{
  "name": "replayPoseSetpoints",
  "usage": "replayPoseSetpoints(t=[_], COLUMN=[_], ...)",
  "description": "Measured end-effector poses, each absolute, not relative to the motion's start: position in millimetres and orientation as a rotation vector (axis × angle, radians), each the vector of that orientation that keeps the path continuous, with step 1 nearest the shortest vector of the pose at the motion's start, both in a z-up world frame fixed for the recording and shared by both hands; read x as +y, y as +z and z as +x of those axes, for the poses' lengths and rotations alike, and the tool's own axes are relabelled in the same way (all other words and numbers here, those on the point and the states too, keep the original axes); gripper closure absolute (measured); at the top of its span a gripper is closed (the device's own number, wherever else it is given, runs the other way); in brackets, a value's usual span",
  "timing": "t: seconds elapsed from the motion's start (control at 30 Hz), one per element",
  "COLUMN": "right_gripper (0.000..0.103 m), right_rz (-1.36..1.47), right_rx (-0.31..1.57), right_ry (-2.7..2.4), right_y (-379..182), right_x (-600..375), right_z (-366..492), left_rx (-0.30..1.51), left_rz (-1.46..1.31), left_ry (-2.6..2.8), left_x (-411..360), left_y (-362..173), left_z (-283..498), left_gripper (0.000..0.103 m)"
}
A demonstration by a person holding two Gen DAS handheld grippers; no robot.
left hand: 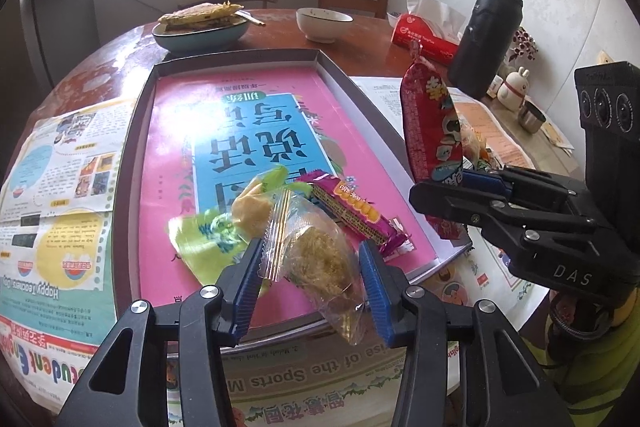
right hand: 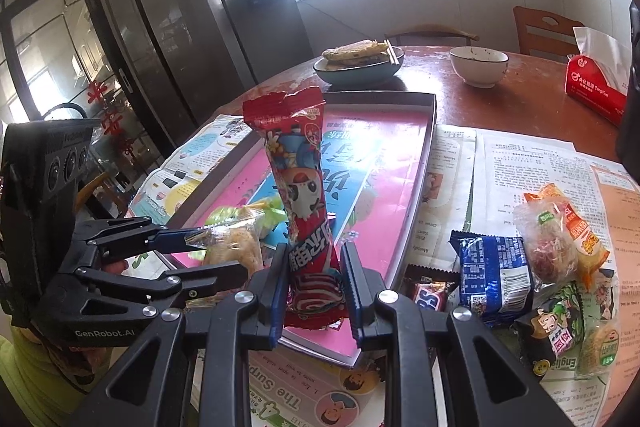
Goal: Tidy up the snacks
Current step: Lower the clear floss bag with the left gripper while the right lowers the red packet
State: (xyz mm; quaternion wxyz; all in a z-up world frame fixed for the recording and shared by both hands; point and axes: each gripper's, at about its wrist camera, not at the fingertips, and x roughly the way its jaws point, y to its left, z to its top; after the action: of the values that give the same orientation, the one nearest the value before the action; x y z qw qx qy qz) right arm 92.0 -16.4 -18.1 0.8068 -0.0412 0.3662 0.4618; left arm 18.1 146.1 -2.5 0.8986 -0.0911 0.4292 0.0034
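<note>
In the left wrist view my left gripper (left hand: pixel 312 287) is shut on a clear-wrapped floss pastry (left hand: pixel 316 259), held over the near end of a dark shallow tray (left hand: pixel 140 131) lined with a pink book. Inside the tray lie a green-wrapped snack (left hand: pixel 208 239), a yellow pastry (left hand: pixel 252 207) and a purple wafer bar (left hand: pixel 352 211). My right gripper (right hand: pixel 316 283) is shut on the lower end of a tall red snack pack (right hand: pixel 300 167), which stands upright above the tray's right corner. That gripper (left hand: pixel 460 187) and the red pack (left hand: pixel 428 123) also show at the right of the left wrist view.
Several loose snacks lie on newspaper right of the tray, among them a blue pack (right hand: pixel 496 275), a chocolate bar (right hand: pixel 430 295) and an orange pack (right hand: pixel 580 227). Beyond the tray stand a plate of pancakes (left hand: pixel 200 31), a white bowl (left hand: pixel 324 23), a red tissue box (left hand: pixel 424 35) and a black flask (left hand: pixel 488 35).
</note>
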Motion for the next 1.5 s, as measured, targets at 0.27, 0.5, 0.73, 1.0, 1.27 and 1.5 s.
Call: replayPoseSetpoints(t=[0.27, 0.5, 0.73, 1.0, 1.27, 1.5], right_gripper=[0.077, 0.077, 0.077, 0.077, 0.077, 0.077], right_rz=[-0.094, -0.103, -0.134, -0.165, -0.235, -0.278], right_rx=[0.807, 0.817, 0.821, 0.820, 0.764, 0.732], right_ry=[0.992, 1.006, 1.049, 1.075, 1.012, 1.006], right_y=[-26.0, -29.2, -31.9, -35.8, -35.4, -35.8], right_x=[-11.8, -3.2, 12.9, 27.5, 32.6, 35.5], right_z=[92.0, 92.6, 85.8, 79.4, 74.2, 68.7], left_rx=[0.895, 0.898, 0.916, 0.916, 0.915, 0.916], left_rz=[-0.203, -0.224, -0.235, -0.237, -0.240, -0.243], left_ry=[0.018, 0.047, 0.078, 0.070, 0.070, 0.070], left_x=[152.6, 165.8, 175.1, 176.9, 177.5, 177.6], left_y=[-6.5, -10.3, -16.7, -17.1, -17.1, -17.6], left_z=[20.4, 21.8, 23.3, 23.1, 22.8, 22.8], left_gripper=[0.054, 0.054, 0.053, 0.053, 0.052, 0.052])
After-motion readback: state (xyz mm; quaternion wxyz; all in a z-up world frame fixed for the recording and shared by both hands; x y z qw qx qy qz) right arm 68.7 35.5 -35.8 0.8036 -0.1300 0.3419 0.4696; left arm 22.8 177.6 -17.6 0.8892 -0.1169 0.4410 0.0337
